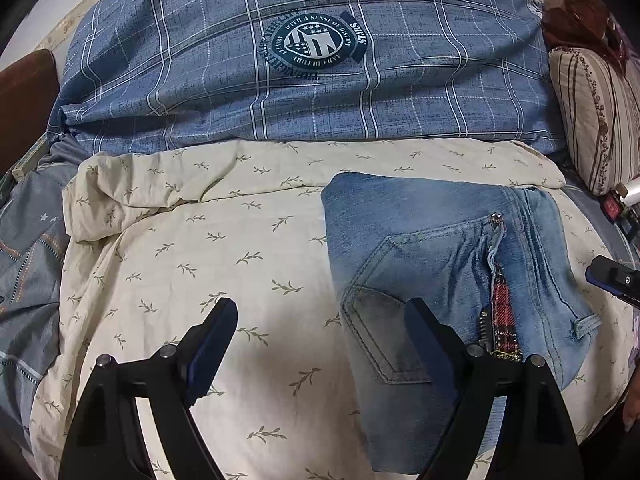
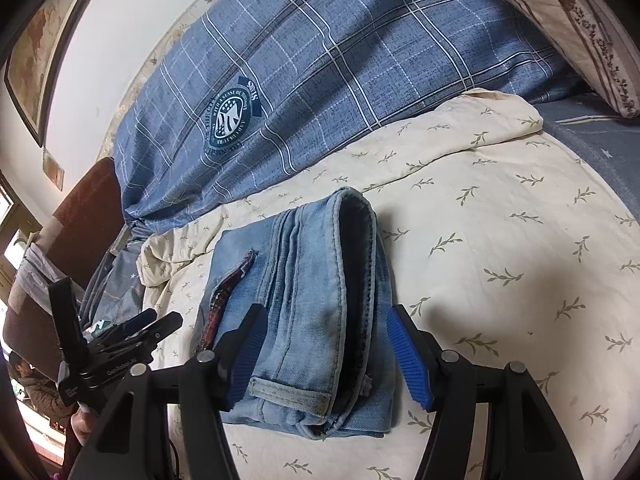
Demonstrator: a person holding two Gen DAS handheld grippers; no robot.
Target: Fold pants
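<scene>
The light blue jeans (image 1: 440, 256) lie folded into a compact bundle on the cream leaf-print sheet (image 1: 240, 240), back pocket up, with a red plaid lining showing at a seam. My left gripper (image 1: 320, 340) hangs open just left of the bundle, its right finger over the pocket and nothing between the fingers. In the right wrist view the jeans (image 2: 312, 280) show their waistband end and a belt loop. My right gripper (image 2: 326, 356) straddles that end with its jaws open, the blue pads (image 2: 408, 360) apart from the cloth. The left gripper (image 2: 132, 328) shows at the left.
A blue plaid duvet (image 1: 320, 60) is heaped behind the sheet. A striped pillow (image 1: 596, 120) stands at the right, a brown headboard (image 1: 24, 100) at the left. A framed picture (image 2: 36, 52) hangs on the wall. A person (image 2: 36, 384) is at the lower left.
</scene>
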